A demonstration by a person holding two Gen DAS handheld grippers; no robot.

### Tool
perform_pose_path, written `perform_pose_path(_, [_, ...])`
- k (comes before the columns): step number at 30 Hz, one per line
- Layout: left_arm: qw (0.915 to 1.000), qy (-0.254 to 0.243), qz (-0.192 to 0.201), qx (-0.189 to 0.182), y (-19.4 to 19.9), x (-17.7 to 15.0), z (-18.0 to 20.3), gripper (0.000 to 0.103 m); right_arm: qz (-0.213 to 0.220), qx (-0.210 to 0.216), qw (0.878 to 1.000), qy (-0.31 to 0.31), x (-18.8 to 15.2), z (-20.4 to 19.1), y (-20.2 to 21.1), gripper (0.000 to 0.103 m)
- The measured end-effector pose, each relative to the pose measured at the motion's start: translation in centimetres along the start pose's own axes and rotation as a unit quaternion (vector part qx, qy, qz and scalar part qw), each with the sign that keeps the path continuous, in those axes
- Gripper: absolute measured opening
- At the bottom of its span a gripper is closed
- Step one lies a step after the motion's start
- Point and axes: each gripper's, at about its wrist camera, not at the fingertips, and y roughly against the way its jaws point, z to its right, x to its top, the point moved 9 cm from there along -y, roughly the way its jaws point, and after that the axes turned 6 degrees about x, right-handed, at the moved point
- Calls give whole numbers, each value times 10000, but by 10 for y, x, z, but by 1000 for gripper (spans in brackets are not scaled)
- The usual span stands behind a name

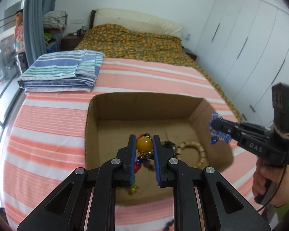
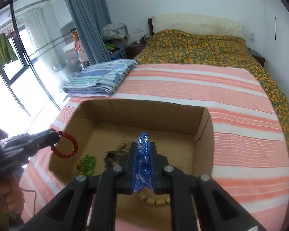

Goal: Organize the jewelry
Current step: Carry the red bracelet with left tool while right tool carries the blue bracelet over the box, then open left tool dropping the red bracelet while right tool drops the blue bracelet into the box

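Observation:
An open cardboard box [image 1: 144, 96] [image 2: 144, 104] sits on the striped bed cover. My left gripper [image 1: 144, 137] is shut on a red bead bracelet [image 2: 65, 146] at its big amber bead [image 1: 144, 144], above the box's near left part. At the right, over the box's right wall, my right gripper [image 1: 213, 127] [image 2: 143, 144] is shut on a blue crystal bracelet [image 1: 218, 130] [image 2: 143, 157]. Inside the box lie a beige bead bracelet [image 1: 192, 148] [image 2: 154, 200], a dark piece [image 1: 169, 145] [image 2: 110, 156] and a green piece [image 2: 86, 164].
The box rests on a pink and white striped sheet [image 1: 48, 127] over a bed. A folded blue striped blanket [image 1: 67, 69] [image 2: 104, 79] lies behind the box to the left. An orange flowered quilt [image 1: 136, 42] covers the bed's head. A glass door [image 2: 19, 73] stands on the left.

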Motion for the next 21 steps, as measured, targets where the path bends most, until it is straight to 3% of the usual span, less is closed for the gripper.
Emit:
perform_pose_path(1, [10000,-28,-18,28,-3,-2,1,17,-75,-21,10000,-19,-1,3,-8,14])
perform_pose_path(2, [9999,-47,-63,131,-10,-5,0,18,-152,-25,9999,-60,-4,6,-14,27])
perform_pose_path(3, [9997,-44,-94,212,-12,-6,0,30,-198,-32,9997,-117,-6,8,-18,53])
perform_pose_path(4, [9992,-23,-162,352,-16,-10,-3,41,-194,-50,9996,-192,-8,10,-19,60])
perform_pose_path(5, [9987,28,-181,477,-15,-14,-6,67,-74,-56,9997,-247,-10,11,-15,60])
perform_pose_path(6, [9985,67,-107,533,-11,-15,-10,81,78,-66,9996,-280,-11,12,-8,60])
perform_pose_path(11, [9973,60,307,659,27,-42,-21,87,512,-40,9986,-99,-36,2,35,60])
perform_pose_path(15, [9963,47,479,710,60,-78,-26,91,714,-19,9973,143,-77,-10,76,60])
perform_pose_path(21, [9958,-2,425,806,91,-146,-23,94,891,-346,9946,402,-144,-22,122,60])
